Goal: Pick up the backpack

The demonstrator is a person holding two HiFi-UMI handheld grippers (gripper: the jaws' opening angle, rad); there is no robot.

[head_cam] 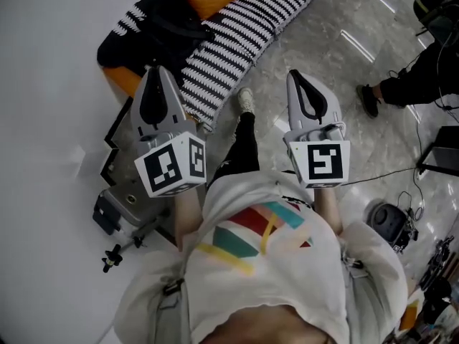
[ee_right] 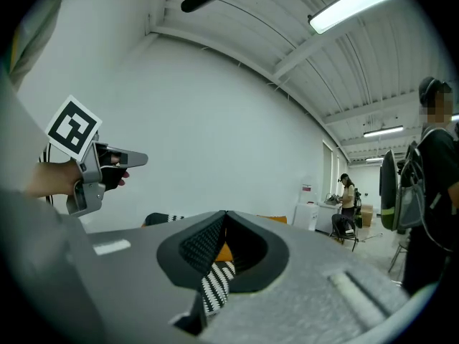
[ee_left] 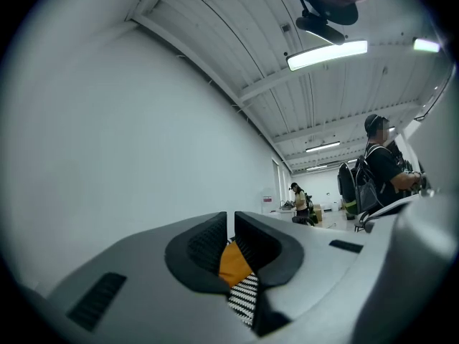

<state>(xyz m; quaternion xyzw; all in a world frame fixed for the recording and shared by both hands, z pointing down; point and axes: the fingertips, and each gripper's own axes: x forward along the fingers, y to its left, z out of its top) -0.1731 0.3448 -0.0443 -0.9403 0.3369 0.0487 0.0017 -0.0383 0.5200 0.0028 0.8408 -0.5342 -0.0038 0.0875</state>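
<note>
With the left gripper (head_cam: 159, 72) and right gripper (head_cam: 295, 76) held short of the backpack (head_cam: 163, 31), jaws pressed together and empty, an approach is judged, and spreading them is called for next

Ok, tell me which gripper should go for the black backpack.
Left, probably. In the head view the left gripper sits just short of the backpack; the right gripper is off past the striped blanket, over floor. Both are shut and must open first.

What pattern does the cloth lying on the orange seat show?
Narrow black and white stripes on the cloth; the head view shows it best.
</note>
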